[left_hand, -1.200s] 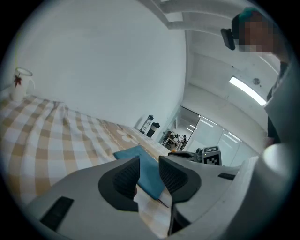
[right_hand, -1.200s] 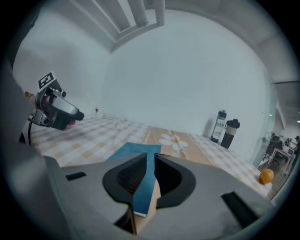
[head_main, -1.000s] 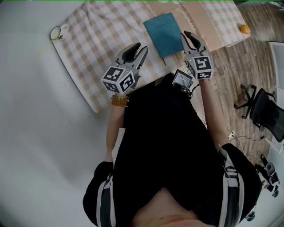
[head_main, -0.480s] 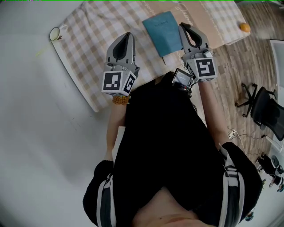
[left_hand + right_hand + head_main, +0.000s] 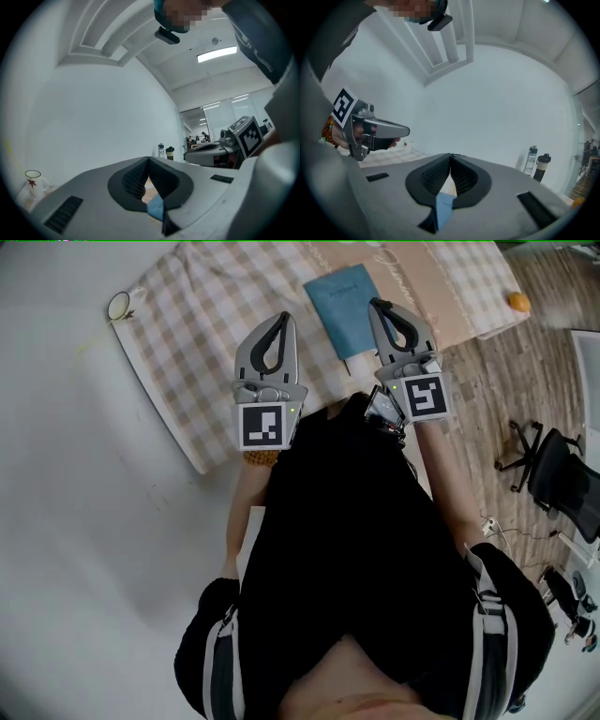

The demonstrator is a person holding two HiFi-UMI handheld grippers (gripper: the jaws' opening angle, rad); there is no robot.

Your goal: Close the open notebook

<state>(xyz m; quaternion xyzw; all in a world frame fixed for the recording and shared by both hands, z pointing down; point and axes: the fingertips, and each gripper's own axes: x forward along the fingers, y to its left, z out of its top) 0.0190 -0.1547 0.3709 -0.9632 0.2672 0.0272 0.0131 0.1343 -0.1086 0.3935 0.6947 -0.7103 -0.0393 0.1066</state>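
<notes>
The teal notebook (image 5: 347,307) lies closed and flat on the checked tablecloth (image 5: 187,324). My left gripper (image 5: 282,319) hangs above the cloth just left of it, jaws shut with nothing between them. At the notebook's right edge and held above it, my right gripper (image 5: 378,306) is also shut and empty. In the left gripper view the pads meet at the tip of the left gripper (image 5: 148,159), and a sliver of the blue notebook (image 5: 155,206) shows below. The right gripper (image 5: 450,155) looks the same in its own view, with the notebook (image 5: 443,206) beneath.
A small glass cup (image 5: 119,307) stands at the table's far left corner. An orange ball (image 5: 517,302) lies at the far right end. An office chair (image 5: 562,474) stands on the wooden floor to the right. Two bottles (image 5: 536,164) stand against the white wall.
Both grippers' jaws closed from open to shut. Both hands rose toward the camera, the left one rolling upright. The notebook stayed in place.
</notes>
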